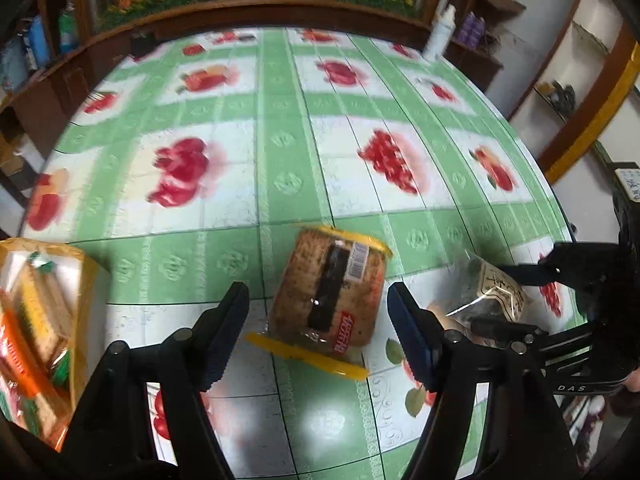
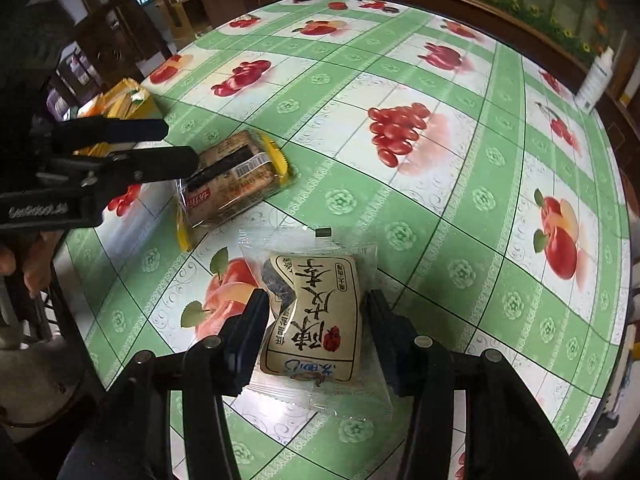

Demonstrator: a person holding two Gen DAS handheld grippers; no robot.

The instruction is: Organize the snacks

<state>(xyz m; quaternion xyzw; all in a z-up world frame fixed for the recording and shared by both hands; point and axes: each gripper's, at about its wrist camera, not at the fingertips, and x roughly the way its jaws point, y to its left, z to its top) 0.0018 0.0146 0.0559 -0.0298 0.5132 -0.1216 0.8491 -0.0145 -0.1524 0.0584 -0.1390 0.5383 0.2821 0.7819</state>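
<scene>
Early stage, judging by how things lie. Left gripper (image 1: 316, 320) spread wide, grasping nothing, straddling the brown cracker pack (image 1: 330, 292) with yellow sealed ends that lies flat on the table (image 1: 280, 168) just ahead of and between its fingers. Right gripper (image 2: 316, 332) likewise released, fingers either side of the clear plum-snack packet (image 2: 316, 316) with the beige label; contact with the wrapper impossible to tell. Far left of the left gripper, at the table edge, an open yellow bag (image 1: 44, 320) already holding several packs, probably the collection point. Apparently 2 snacks left to lift and drop in; neither grasped yet.
</scene>
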